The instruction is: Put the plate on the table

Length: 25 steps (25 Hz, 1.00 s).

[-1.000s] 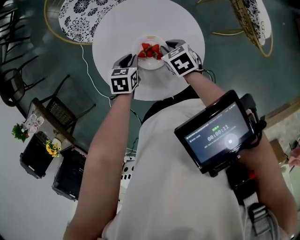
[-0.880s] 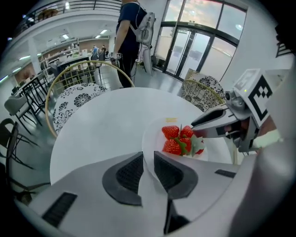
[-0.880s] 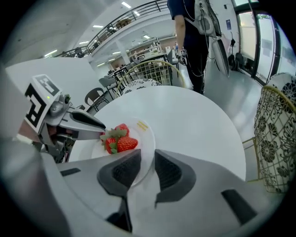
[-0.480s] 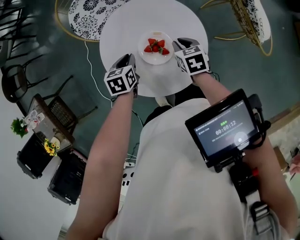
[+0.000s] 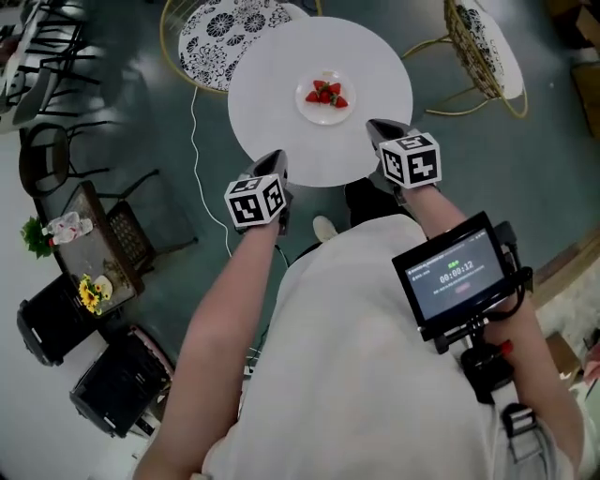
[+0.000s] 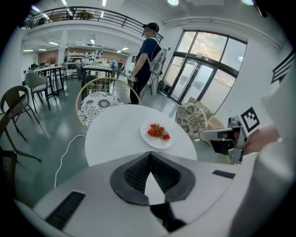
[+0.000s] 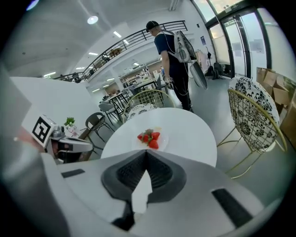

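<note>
The plate (image 5: 323, 114) sits flat near the middle of the round white worktop (image 5: 272, 103), its strawberries (image 5: 325, 94) heaped in the centre, well in from every edge. By the look of it, the setting-down is done and only the retreat is left.

The left gripper (image 5: 273, 161) hangs just off the near-left edge of the worktop. Its jaws are closed tip to tip with nothing between them. The right gripper (image 5: 380, 129) is over the near-right edge, likewise pinched together and empty. Both are well apart from the plate.

To finish cleanly, I judge it best to draw each gripper straight back off the near edge. Neither should swing inward, where a jaw tip could nudge the rim and slide the plate.

There is bare worktop all round the plate. A patterned chair (image 5: 225, 28) crowds the far-left edge and another (image 5: 483, 47) stands off the right edge. A white cable (image 5: 197, 122) trails on the floor by the left edge. A person (image 6: 148, 55) stands beyond the far edge, so the near side has the most free room.
</note>
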Each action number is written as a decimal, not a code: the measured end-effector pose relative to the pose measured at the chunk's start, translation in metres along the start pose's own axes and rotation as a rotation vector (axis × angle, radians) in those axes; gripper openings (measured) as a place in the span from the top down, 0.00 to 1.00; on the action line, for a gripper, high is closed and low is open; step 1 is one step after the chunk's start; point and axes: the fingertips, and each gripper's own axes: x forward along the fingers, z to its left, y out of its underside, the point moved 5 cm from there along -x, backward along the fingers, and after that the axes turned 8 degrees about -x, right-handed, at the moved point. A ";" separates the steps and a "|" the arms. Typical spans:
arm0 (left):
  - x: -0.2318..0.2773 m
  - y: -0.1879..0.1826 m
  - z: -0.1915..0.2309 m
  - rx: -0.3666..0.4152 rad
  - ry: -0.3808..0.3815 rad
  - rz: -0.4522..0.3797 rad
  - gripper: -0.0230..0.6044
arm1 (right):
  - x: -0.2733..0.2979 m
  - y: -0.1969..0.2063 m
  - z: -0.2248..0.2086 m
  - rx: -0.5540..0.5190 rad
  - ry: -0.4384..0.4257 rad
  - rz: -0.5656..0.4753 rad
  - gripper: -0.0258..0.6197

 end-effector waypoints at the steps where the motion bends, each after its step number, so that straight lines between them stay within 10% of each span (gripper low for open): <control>1: -0.013 0.004 -0.006 -0.012 0.032 -0.018 0.95 | -0.013 0.001 0.011 -0.005 -0.007 -0.012 0.95; 14: -0.174 0.072 -0.045 0.011 0.343 -0.134 0.96 | -0.141 0.026 0.152 -0.007 -0.102 -0.153 0.95; 25: -0.224 0.109 -0.011 -0.078 0.356 -0.205 0.96 | -0.182 0.068 0.209 0.071 -0.145 -0.202 0.95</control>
